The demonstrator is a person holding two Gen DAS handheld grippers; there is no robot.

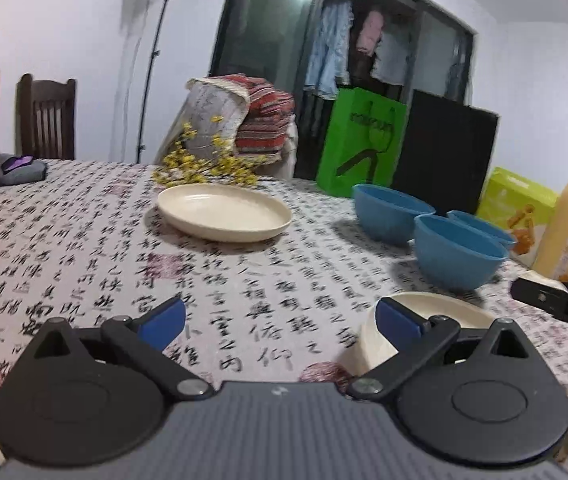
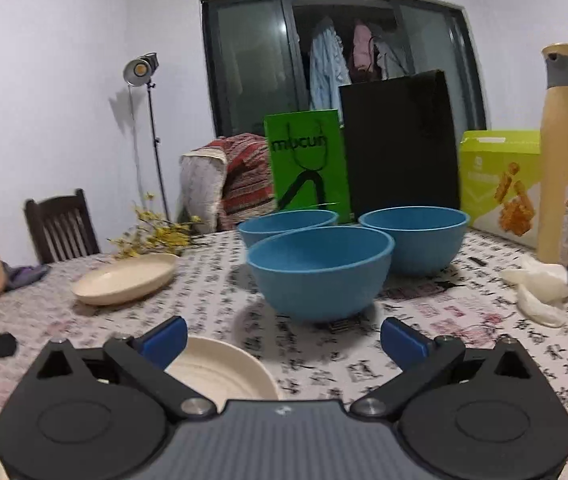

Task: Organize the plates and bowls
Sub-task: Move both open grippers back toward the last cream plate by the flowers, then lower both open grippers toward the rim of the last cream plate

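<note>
Bowls and plates sit spread out on the table [image 2: 464,360] with the writing cloth, not yet in piles. Three blue bowls stand close together ahead of the right gripper [image 2: 284,340]. The nearest blue bowl [image 2: 320,270] is straight in front of it, with the left back bowl [image 2: 284,222] and the right back bowl [image 2: 414,236] just behind. That gripper looks lined up with the bowls, maybe to stack them.

A cream plate [image 2: 220,376] lies just under the right gripper's left finger. The same near plate [image 1: 440,312] shows by the left gripper's [image 1: 280,320] right finger. Whether that finger touches it cannot be told. A far cream plate [image 1: 224,212] sits well ahead of the left gripper, near some yellow flowers [image 1: 200,164]. The two plates are well apart, so one likely needs carrying to the other.

Both grippers have their fingers spread wide. Neither one holds anything.
</note>
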